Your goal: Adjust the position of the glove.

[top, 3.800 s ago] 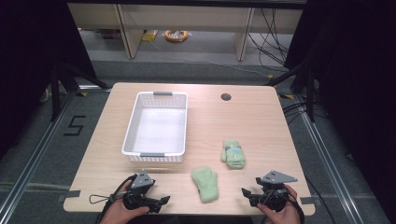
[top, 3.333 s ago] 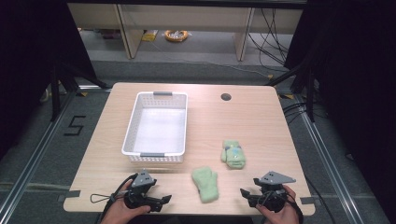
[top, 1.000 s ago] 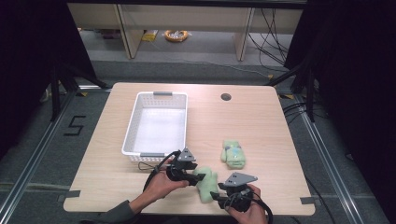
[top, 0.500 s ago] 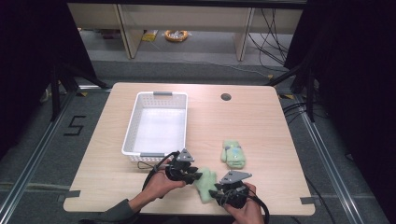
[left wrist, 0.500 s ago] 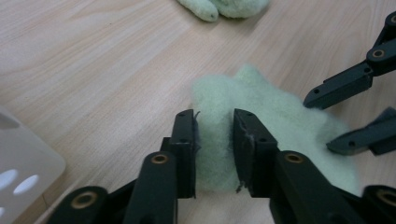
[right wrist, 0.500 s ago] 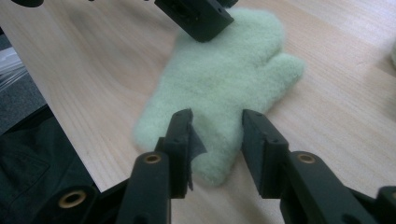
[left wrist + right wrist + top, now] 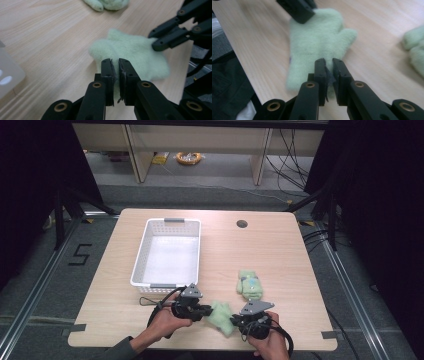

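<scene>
A pale green mitten (image 7: pixel 220 312) lies flat near the table's front edge. My left gripper (image 7: pixel 208 310) comes at it from the left and has just closed its jaws on the mitten's near edge (image 7: pixel 135 52); in the left gripper view the fabric is pinched between the fingertips of that gripper (image 7: pixel 115 62). My right gripper (image 7: pixel 236 322) comes from the right and has just closed as well, pinching the opposite edge of the mitten (image 7: pixel 317 40) at the gripper's tips (image 7: pixel 328 62). A second green mitten (image 7: pixel 249 285) lies just behind, untouched.
A white slotted basket (image 7: pixel 142 265) stands behind my left hand, its inside bare. A dark round hole (image 7: pixel 242 224) sits in the tabletop at the back. The front table edge (image 7: pixel 200 347) runs close under both hands.
Both hands came in from the front corners to the near mitten. Over the last second they stayed put while both grippers closed on the mitten's edges.
</scene>
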